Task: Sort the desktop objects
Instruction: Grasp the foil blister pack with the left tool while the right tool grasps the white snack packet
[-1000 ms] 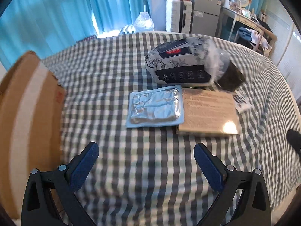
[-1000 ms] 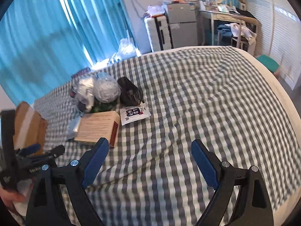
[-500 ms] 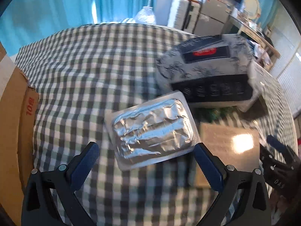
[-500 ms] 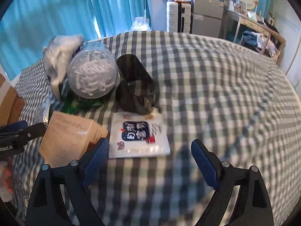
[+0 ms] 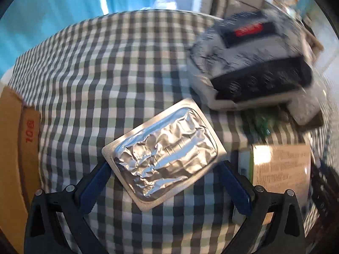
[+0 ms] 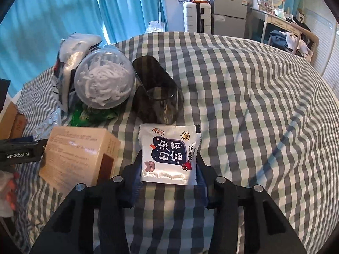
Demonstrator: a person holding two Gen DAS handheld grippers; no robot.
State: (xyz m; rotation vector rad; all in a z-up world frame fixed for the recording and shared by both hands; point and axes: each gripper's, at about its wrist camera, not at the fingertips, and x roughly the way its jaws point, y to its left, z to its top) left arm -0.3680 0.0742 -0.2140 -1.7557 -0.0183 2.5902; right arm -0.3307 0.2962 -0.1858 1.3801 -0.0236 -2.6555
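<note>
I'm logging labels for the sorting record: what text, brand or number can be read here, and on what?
"GenRobot.AI": side of the left tongs, seen from the right wrist.
"108": red print, sideways, on the cardboard box.
White snack packet: large Chinese characters on a dark panel, small English alongside too small to read.
Tan box: fine print, too small.
Black-and-white package: red label, blurred.

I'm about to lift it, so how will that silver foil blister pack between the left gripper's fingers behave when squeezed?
The silver foil blister pack looks thin and flat, so probably light. Its crinkled foil suggests it may buckle if the left gripper squeezes its edges. Lying flat on the checked cloth, its smooth rim could slip from the pads.
</note>
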